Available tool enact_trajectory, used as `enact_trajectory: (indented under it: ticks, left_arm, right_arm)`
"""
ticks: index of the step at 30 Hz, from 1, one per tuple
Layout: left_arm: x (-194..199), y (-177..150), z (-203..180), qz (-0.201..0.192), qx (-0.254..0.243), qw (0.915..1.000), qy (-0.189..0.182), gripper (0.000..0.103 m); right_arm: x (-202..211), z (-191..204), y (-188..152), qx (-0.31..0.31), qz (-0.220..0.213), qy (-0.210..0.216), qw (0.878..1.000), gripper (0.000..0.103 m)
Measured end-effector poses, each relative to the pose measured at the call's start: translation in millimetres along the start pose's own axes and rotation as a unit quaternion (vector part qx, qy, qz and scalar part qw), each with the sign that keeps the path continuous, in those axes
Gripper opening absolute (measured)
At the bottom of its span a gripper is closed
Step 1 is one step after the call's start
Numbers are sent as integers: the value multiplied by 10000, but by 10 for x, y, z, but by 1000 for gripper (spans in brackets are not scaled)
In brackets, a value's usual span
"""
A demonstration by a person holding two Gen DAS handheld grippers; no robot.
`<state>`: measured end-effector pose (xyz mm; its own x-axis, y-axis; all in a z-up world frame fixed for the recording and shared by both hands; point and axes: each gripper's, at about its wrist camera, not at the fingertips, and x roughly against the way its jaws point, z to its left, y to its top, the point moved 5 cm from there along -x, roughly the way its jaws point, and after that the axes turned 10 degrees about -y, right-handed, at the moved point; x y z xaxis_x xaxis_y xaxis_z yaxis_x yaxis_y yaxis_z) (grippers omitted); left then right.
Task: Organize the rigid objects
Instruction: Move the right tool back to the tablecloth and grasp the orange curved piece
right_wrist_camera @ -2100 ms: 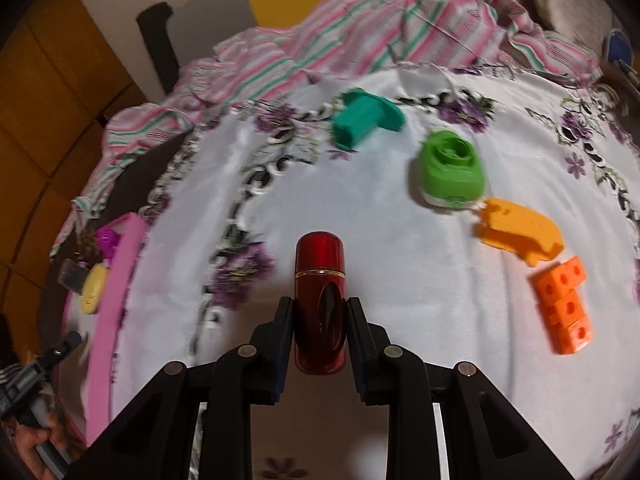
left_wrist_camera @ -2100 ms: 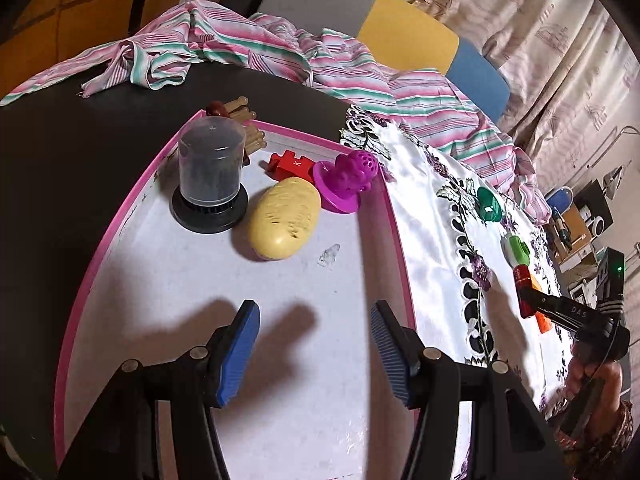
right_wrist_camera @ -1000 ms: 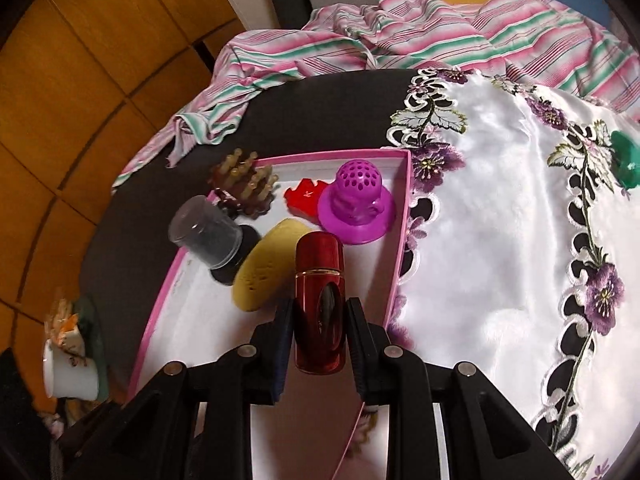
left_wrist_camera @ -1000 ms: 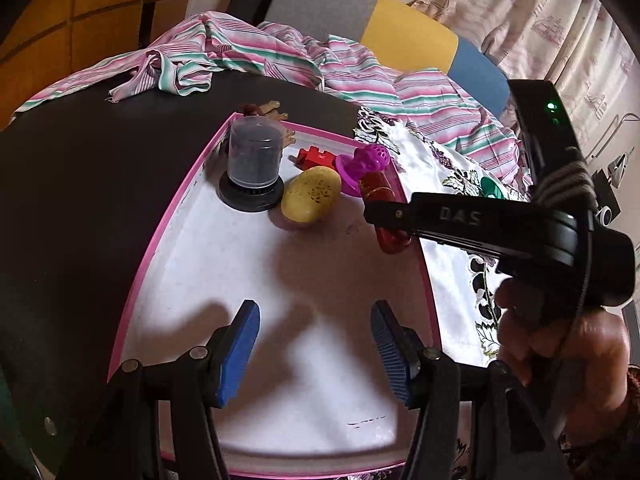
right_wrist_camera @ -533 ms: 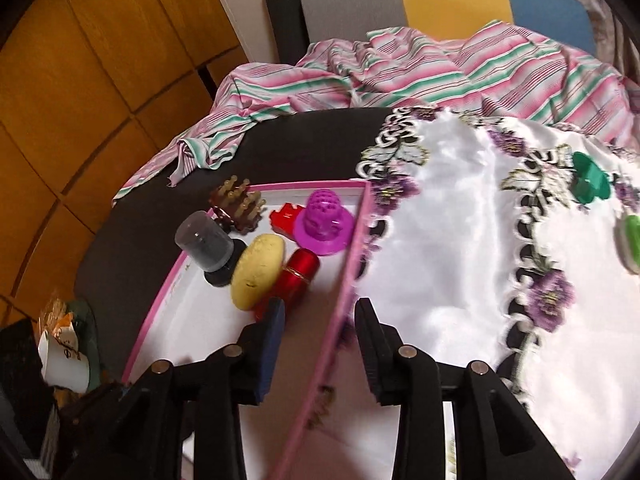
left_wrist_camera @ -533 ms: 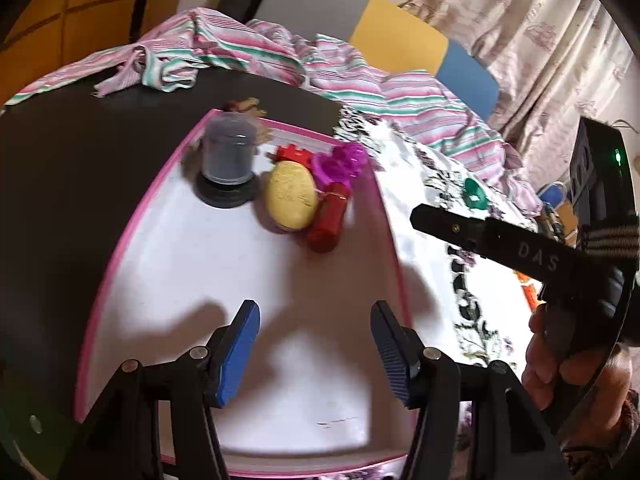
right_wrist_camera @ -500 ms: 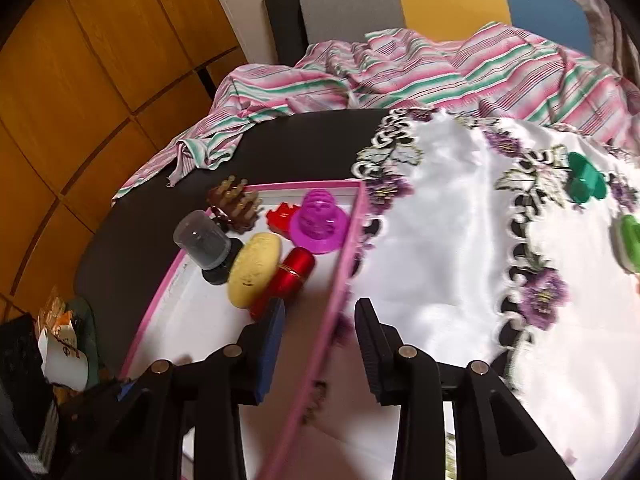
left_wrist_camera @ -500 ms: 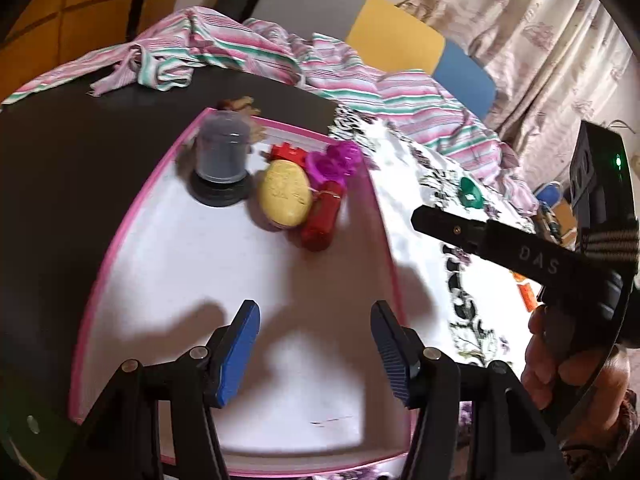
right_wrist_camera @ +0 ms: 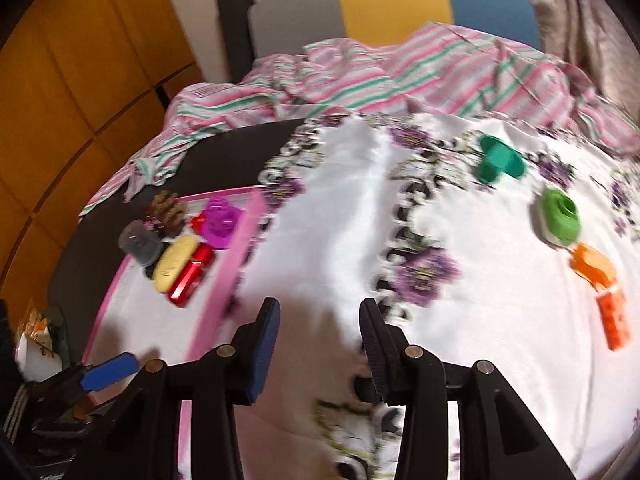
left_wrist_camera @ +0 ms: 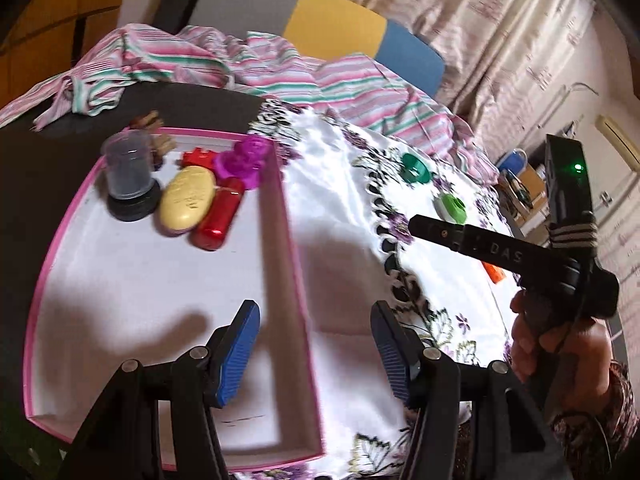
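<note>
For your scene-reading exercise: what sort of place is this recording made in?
Probably a lived-in room at home: an embroidered tablecloth over a dark table, striped fabric heaped behind it, a colour-block chair, and curtains.

The glossy red metal cylinder (left_wrist_camera: 216,220) now lies in the pink-rimmed white tray (left_wrist_camera: 288,216) beside the yellow oval; the right tool (right_wrist_camera: 318,340) has let go, its jaws just opening, and drawn back over the white embroidered cloth (right_wrist_camera: 340,208).

home: embroidered tablecloth (right_wrist_camera: 340,208), curtains (left_wrist_camera: 500,32)
</note>
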<state>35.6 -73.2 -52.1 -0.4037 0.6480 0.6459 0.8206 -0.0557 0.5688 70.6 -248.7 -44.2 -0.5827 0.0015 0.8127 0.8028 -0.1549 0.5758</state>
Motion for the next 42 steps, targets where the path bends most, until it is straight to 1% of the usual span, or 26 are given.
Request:
enact_trajectory:
  ticks: [5,11,14,16,18,21,24,26,27,29,30,31,33,35,38,40,41,42]
  left_arm:
    - [-146,-7,-214,202,-221,9995,-87,58]
    - [-312,-31,-513,418,-530,9974,-240,58]
    - [-393,-58,-607,525,-617,9963,-291,58]
    - [-440,-79,-662,585,-650,9957,-314,58]
    - [-462,-102,-692,635,-687,9951,-329,58]
    - [-487,-138,-727,691,-738,9943,-328,58]
    - [-499,-162,-730,727,-693,9943,-352,58]
    - [-512,-165,-730,737,-669,9944,-359,58]
    - [-522,-168,-731,745,-665,9944,-355,58]
    - [-536,-175,-731,765,-664,9943,-346,58]
    - [-545,-177,-729,778,-660,9942,-336,58]
    - [-552,-181,-728,794,-654,9941,-332,58]
    - [-563,-184,-730,804,-658,9940,-330,58]
    - [-574,-193,-733,816,-674,9939,-304,58]
    - [-618,-201,-735,865,-633,9938,-298,58]
    - [-640,-198,-745,885,-614,9937,-300,58]
    - [-650,-194,-754,893,-616,9936,-303,58]
    - [-660,-188,-763,897,-624,9935,-305,58]
  right_arm:
    - [-14,-409,-31,-310,111,-320,9989,42]
    - [-79,-1027,-55,-853,488,-801,9919,43]
    - [-79,-1382,-32,-1174,562,-1006,9864,49]
    - [-59,-1628,0,-1412,529,-1125,9821,49]
    - [-49,-1912,38,-1644,495,-1378,9755,50]
    - [-71,-2325,65,-1954,491,-1783,9631,58]
    - [-175,-2642,65,-2117,771,-2070,9521,59]
    - [-232,-2777,34,-2209,932,-2147,9468,59]
    - [-252,-2821,9,-2265,982,-2087,9463,59]
    - [-311,-2842,-34,-2348,1106,-1936,9461,53]
    - [-328,-2822,-71,-2355,1126,-1878,9469,47]
    - [-349,-2796,-82,-2332,1137,-1841,9480,39]
    - [-385,-2683,-101,-2184,1131,-1774,9529,29]
    - [-403,-2545,-84,-1927,1092,-1757,9592,29]
    - [-410,-2247,-22,-1559,962,-1316,9742,27]
    - [-410,-2027,15,-1279,880,-920,9836,28]
    - [-389,-1926,41,-1128,794,-744,9876,28]
    - [-338,-1849,78,-986,654,-673,9907,29]
